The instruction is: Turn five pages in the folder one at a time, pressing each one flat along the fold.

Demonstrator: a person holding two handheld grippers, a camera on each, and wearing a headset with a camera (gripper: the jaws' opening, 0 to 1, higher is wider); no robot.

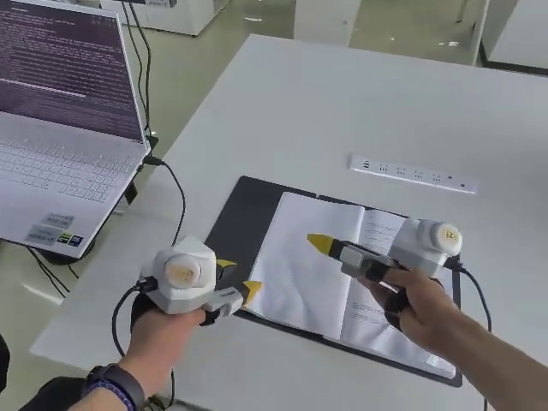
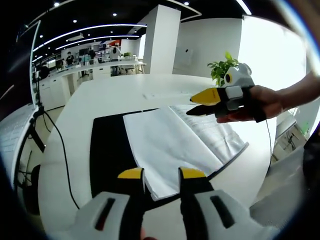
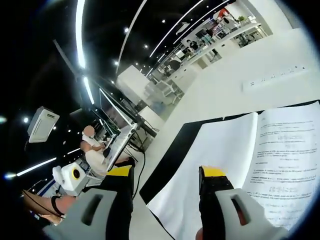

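Note:
A black folder [image 1: 244,214] lies open on the white table [image 1: 325,103]. A blank white page [image 1: 300,257] is spread on its left half and a printed page [image 1: 381,231] lies on its right half. My left gripper [image 1: 240,276] is open at the folder's near left corner, just off the blank page's [image 2: 165,145] edge. My right gripper [image 1: 321,244] hovers open over the middle of the pages, near the fold, with nothing between its jaws. From the right gripper view [image 3: 166,172] the blank page [image 3: 210,150] and the printed page [image 3: 285,150] lie flat ahead.
An open laptop [image 1: 60,128] stands at the left on a lower surface, with cables [image 1: 175,197] running past the table's left edge. A white power strip [image 1: 411,173] lies beyond the folder. A person [image 3: 92,145] sits further off.

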